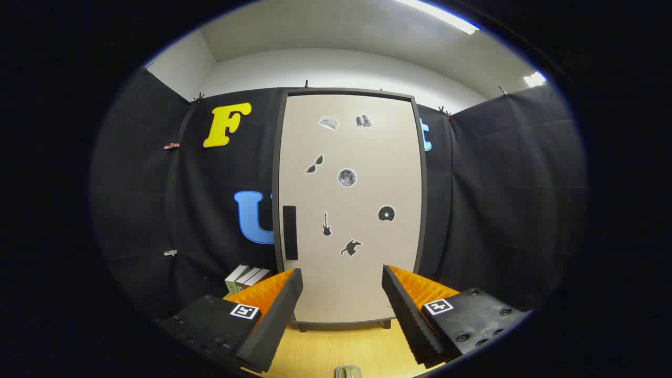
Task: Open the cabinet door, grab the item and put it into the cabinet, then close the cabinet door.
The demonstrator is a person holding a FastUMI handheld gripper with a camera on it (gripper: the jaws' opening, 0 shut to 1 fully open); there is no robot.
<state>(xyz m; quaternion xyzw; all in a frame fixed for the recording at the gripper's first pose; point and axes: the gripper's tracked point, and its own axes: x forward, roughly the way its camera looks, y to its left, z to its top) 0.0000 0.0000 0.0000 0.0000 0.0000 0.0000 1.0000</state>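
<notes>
Cabinet (349,205) stands upright on the tabletop (336,349), straight ahead of the gripper (342,302) and beyond its fingers, backed against the black cloth wall. Its pale door (367,157) is shut, set flush in a dark frame. A dark vertical handle (290,232) sits on the door near its left edge, about halfway up. Small stickers dot the door: sunglasses (314,164), a moon (347,178), a guitar (326,224), a disc (386,213), a dark figure (350,248) and two more near the top. Short dark feet show under the cabinet's bottom edge.

The jaws stand wide apart with nothing between them, hanging above the tabletop in front of the cabinet's lower part. The left finger (273,315) lies roughly below the handle; the right finger (407,315) is in front of the door's lower right part. Neither touches the cabinet.

Boxes (245,278), a few of them side by side, stand on the tabletop to the left of the cabinet, just beyond the left finger and partly hidden by it. A small greenish item (348,372) lies on the tabletop below the gap between the fingers, nearer than their tips; only its top shows, so I cannot tell what it is.
</notes>
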